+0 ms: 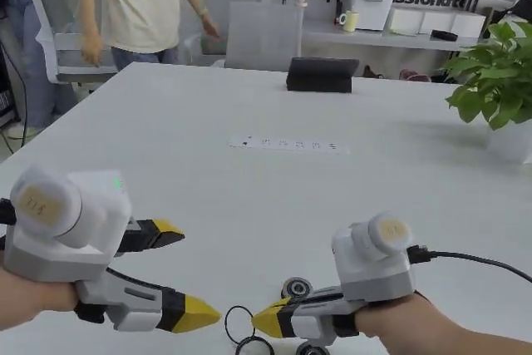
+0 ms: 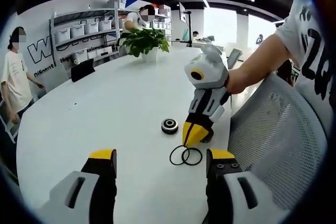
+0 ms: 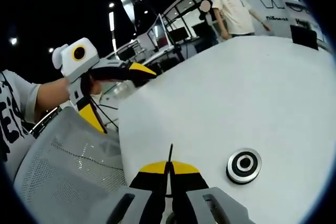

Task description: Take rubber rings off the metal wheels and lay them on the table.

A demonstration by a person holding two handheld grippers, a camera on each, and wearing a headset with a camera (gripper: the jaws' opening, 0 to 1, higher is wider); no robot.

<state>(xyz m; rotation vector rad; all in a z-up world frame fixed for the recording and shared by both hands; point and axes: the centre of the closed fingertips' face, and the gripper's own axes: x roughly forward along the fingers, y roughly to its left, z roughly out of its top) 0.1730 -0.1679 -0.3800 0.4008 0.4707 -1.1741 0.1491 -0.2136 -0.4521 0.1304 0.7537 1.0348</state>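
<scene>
Ring (image 3: 170, 153) in right gripper (image 3: 169, 169) (pinched), left gripper (image 2: 163, 157) splayed

Left claw (image 1: 197, 273): chunky white-grey housing, black jaws, yellow tips, a small green light (image 1: 117, 182) on top. Right claw (image 1: 259, 320) matches it, a black cable (image 1: 474, 259) running from its rear. White T-shirt sleeve (image 2: 307, 35), bold black lettering there.

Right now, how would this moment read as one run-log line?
left gripper open, empty | right gripper shut on thin black rubber ring | second ring on white table | round metal wheel beside
</scene>
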